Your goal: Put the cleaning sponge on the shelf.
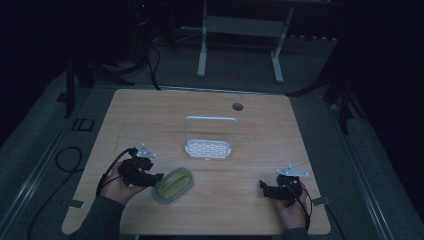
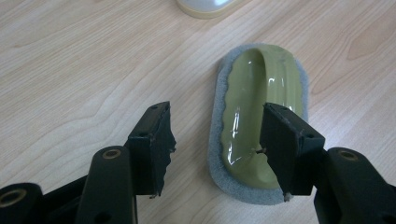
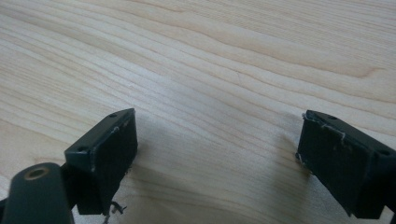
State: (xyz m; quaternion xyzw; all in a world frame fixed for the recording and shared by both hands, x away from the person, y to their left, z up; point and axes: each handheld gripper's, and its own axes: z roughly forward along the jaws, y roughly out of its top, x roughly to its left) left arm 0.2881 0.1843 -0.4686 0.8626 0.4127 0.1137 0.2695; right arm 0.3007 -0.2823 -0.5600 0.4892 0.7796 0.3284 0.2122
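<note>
The scrubbing pad [image 2: 259, 122] lies flat on the wooden table [image 1: 250, 200], right at the tip of the left gripper [image 2: 217, 142], on the near left part of the tabletop. It is an oval thing: a glossy olive-green plastic top with a raised arched grip running along its length, sitting on a grey fuzzy pad that sticks out all round as a thin rim. From above it shows as a pale green oval [image 1: 173, 184] with a grey edge, angled away from the gripper.

The white rack [image 1: 209, 138] stands upright beyond both grippers near the middle of the table, a slotted base with a tall wire hoop over it; nothing sits in it.

The left gripper [image 1: 141, 170] has its jaws spread wide. In the left gripper view one jaw hangs over the near end of the green top, close to it or perhaps just touching, while the other jaw is off to the side over bare wood, well clear of the pad's edge. It grips nothing.

The right gripper [image 3: 217, 154] rests well apart from the pad, on the near right part of the table [image 1: 280, 186], its jaws splayed wide over bare wood.
</note>
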